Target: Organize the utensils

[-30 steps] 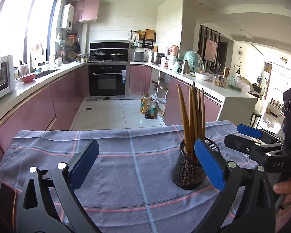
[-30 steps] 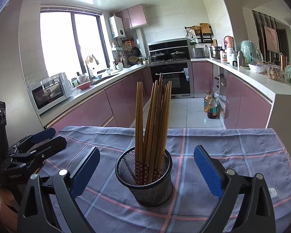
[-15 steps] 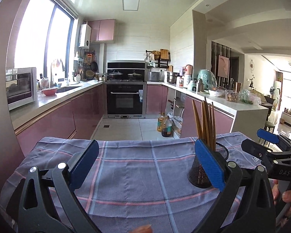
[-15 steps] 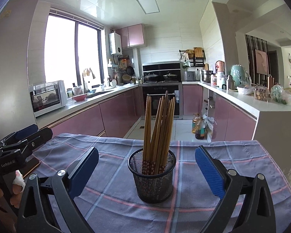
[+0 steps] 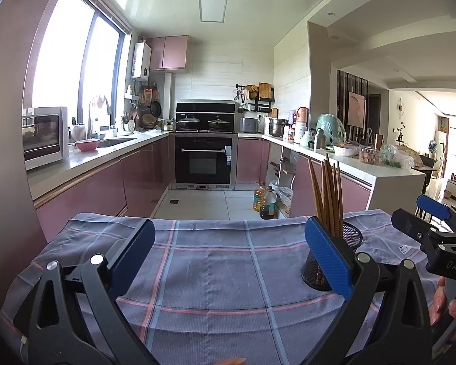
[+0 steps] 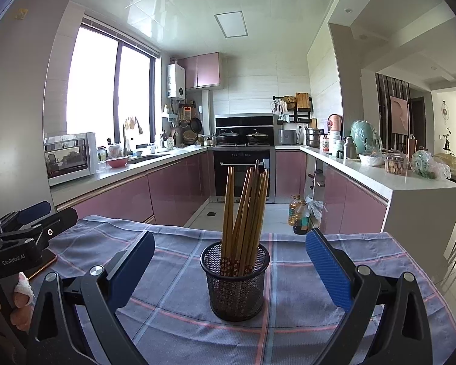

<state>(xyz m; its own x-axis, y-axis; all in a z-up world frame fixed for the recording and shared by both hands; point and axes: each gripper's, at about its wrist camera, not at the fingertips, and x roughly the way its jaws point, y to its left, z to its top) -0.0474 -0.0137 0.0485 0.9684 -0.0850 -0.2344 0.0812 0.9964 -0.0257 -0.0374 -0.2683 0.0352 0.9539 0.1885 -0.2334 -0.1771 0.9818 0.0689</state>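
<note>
A black mesh holder point(image 6: 235, 279) stands upright on the checked tablecloth point(image 6: 304, 276), filled with several wooden chopsticks point(image 6: 246, 210). My right gripper point(image 6: 228, 261) is open and empty, its blue pads point(image 6: 328, 267) wide on either side of the holder, held back from it. My left gripper point(image 5: 228, 258) is open and empty over bare cloth point(image 5: 212, 267); the holder point(image 5: 331, 261) with its chopsticks point(image 5: 328, 194) sits behind its right pad. Each gripper shows at the edge of the other's view: the left one point(image 6: 24, 234), the right one point(image 5: 434, 231).
The table's far edge drops to the kitchen floor, where oil bottles point(image 5: 264, 200) stand. Pink counters run along both sides, with an oven point(image 5: 205, 164) at the back. A phone-like flat object point(image 6: 42, 266) lies at the cloth's left edge.
Both cameras have tilted up and drawn back from the table; the holder sits lower and farther in both views. Both grippers stay open and empty.
</note>
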